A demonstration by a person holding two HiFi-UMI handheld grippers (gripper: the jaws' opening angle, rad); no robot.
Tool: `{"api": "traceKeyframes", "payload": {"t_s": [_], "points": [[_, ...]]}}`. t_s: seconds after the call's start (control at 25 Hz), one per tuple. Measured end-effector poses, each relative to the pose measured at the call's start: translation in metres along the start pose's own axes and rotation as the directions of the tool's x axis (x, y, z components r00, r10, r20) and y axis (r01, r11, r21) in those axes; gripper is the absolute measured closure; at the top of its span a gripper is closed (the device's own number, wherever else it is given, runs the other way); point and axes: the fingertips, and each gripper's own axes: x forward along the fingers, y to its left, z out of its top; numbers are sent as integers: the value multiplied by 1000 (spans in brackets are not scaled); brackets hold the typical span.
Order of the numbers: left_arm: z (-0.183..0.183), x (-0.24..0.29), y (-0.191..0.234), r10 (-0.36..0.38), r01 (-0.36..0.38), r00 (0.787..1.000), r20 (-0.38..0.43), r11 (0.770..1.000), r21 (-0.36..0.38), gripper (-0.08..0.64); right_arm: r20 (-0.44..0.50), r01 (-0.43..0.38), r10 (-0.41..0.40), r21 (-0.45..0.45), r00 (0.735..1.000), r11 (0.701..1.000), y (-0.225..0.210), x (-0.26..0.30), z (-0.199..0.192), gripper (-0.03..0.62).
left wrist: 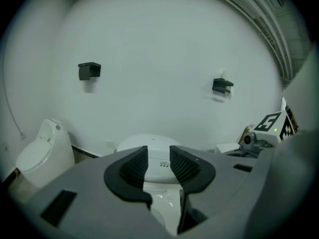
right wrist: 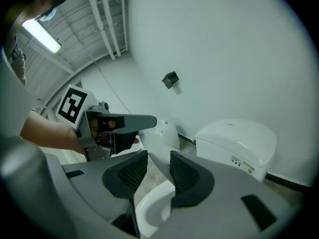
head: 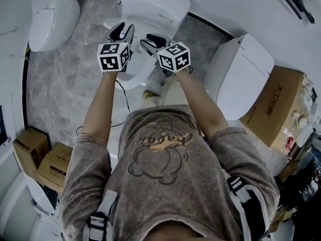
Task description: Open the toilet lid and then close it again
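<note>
Printed grey-brown T-shirt (head: 160, 159) fills the near field of the head view; two bare forearms reach forward from it. Grey marbled floor (head: 65, 89) below.

Left edge of the floor: cardboard boxes (head: 37, 157) near the person. Further on, against the wall, the left toilet (head: 50, 16), white, egg-shaped, closed.

Left gripper (head: 123, 31): held over the bowl of the middle toilet (head: 134, 80), marker cube toward the person. Jaws apart, a clear gap between the ribbed pads (left wrist: 135, 166), nothing gripped (its own view shows only white porcelain beyond the gap).

Middle toilet: stands at the wall edge of the floor, straight ahead of both grippers. Bowl hollow lies uncovered beneath them. Lid (head: 155, 6) reads as stood up at the back, small label on it; cannot separate it cleanly from the housing behind.

Right gripper (head: 154, 41): just beside the left one, not touching it, also above the bowl. Jaws apart, nothing between the pads.

Right of that: third toilet (head: 241, 74), white, closed, set at an angle. Printed carton (head: 275, 104) just beside it. Two black brackets (left wrist: 88, 71) on the white wall.
</note>
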Motion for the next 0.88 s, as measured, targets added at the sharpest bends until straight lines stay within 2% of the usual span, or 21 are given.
{"api": "traceKeyframes", "payload": {"t_s": [0.16,0.36,0.6,0.76,0.88], "points": [[-47,-41,3,1,-1,1000,-20,1000,20,425,-49,7,-9,-35,999,999,37,3,-42,433],[-107,-82,12,28,-30,998,-48,999,-35,426,-102,20,-20,-3,995,1000,73,10,-95,434],[-178,-109,25,74,-82,993,-88,992,-91,433,-213,0,0,0,977,1000,95,29,-157,434],[-216,-119,30,104,-114,990,-94,988,-101,443,-234,-4,6,9,972,1000,103,37,-191,437],[-246,-121,38,124,-137,985,-119,985,-106,443,-256,6,2,28,967,1000,104,47,-214,464]]}}
